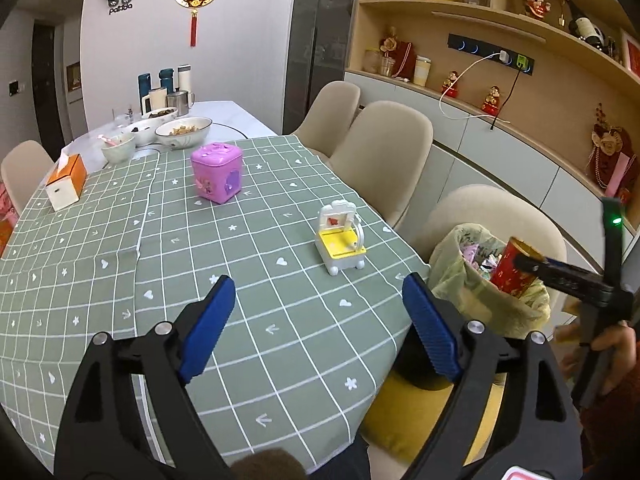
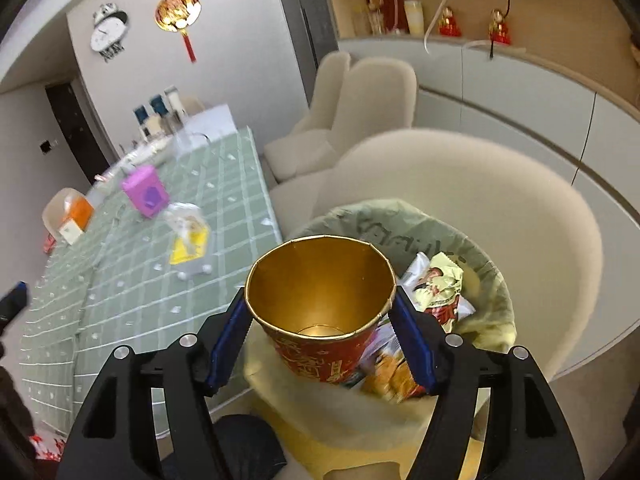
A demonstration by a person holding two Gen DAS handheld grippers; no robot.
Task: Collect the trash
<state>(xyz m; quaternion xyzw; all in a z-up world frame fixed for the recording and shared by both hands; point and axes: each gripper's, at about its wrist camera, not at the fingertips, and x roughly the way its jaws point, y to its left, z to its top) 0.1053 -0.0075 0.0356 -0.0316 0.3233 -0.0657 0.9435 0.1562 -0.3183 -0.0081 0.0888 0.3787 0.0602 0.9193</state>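
At the desk's near edge, the left gripper (image 1: 316, 316) is hanging with its jaws wide apart and nothing between them, while the right gripper (image 2: 322, 336) is poising a red-and-gold paper cup (image 2: 320, 304) over the lined trash bin (image 2: 492, 272) just beside the desk's right edge; whether the pads are pressing on the cup or flanking it loosely is unclear. The cup is tilting above heaped wrappers (image 2: 438, 284), so it is likely risking rolling off the pile onto the beige chair (image 2: 520, 200). A pink box (image 1: 217, 172) and toy chair (image 1: 341, 238) are sitting mid-desk, blocking nothing.
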